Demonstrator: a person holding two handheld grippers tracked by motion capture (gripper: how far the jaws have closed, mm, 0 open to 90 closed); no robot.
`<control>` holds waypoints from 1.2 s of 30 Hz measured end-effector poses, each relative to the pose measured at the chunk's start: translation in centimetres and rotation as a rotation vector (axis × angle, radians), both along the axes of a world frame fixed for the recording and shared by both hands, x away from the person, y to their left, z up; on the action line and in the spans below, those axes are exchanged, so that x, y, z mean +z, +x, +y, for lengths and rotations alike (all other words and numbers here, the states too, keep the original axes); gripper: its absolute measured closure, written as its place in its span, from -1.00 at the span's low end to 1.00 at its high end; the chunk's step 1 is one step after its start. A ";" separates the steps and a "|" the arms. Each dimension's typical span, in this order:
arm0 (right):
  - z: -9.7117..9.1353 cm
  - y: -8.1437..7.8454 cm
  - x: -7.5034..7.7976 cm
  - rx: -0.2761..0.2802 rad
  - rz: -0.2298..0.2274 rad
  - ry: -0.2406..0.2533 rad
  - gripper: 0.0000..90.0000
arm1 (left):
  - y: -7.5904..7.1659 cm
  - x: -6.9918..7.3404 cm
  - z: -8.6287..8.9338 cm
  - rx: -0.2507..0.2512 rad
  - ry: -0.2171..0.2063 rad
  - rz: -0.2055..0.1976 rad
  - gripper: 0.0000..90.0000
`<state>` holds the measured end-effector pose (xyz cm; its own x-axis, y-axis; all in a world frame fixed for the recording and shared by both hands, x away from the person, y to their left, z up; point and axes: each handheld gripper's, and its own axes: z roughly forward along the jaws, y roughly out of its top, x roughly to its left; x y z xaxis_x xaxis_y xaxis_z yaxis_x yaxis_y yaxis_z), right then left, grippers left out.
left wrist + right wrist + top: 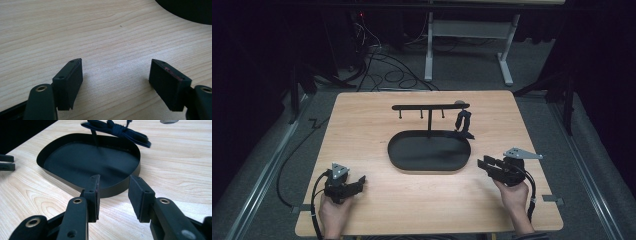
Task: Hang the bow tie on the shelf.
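Observation:
A black oval tray (399,155) lies at the middle of the wooden table, with a thin T-shaped rack (430,106) rising from its far rim. A dark knotted strap (463,122) hangs at the rack's right end, down to the tray's far right rim. My left gripper (361,182) rests near the front left, open, jaws pointing right toward the tray. In the left gripper view the left gripper (116,67) holds only bare wood between wide jaws. My right gripper (482,165) sits just right of the tray, open. The right gripper (114,182) faces the tray's wall (120,188); the strap (120,131) lies beyond.
The table's front edge (427,234) runs close behind both hands. A small grey round spot (459,103) sits in the wood by the rack's right end. Cables (387,75) and a white table frame (467,30) stand on the floor beyond the far edge.

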<state>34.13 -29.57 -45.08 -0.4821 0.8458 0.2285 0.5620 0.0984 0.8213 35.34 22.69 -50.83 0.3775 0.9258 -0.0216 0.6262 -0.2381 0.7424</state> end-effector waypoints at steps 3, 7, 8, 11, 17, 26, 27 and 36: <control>0.1 0.0 -0.2 0.002 0.006 0.001 0.42 | 0.0 0.0 0.0 0.000 0.000 0.000 -0.39; 0.4 0.0 -0.6 0.003 0.020 -0.002 0.42 | 0.0 0.0 0.0 0.000 0.000 0.000 -0.39; 0.4 0.0 -0.7 0.003 0.022 -0.005 0.42 | 0.0 0.0 0.0 0.000 0.001 0.000 -0.39; 0.6 0.1 -1.0 0.004 0.031 -0.009 0.42 | 0.0 0.0 0.0 0.000 0.001 0.000 -0.39; 0.9 0.1 -1.7 0.010 0.042 -0.024 0.42 | 0.0 0.0 0.0 0.000 0.000 -0.001 -0.39; 1.4 0.2 -2.6 0.010 0.060 -0.056 0.42 | 0.0 0.0 0.0 0.000 0.001 -0.001 -0.39; 1.5 0.2 -2.7 0.009 0.065 -0.056 0.42 | 0.0 0.0 0.0 0.000 0.001 -0.001 -0.39; 2.0 0.4 -3.8 0.006 0.082 -0.091 0.41 | 0.0 0.0 0.0 0.000 0.001 -0.001 -0.39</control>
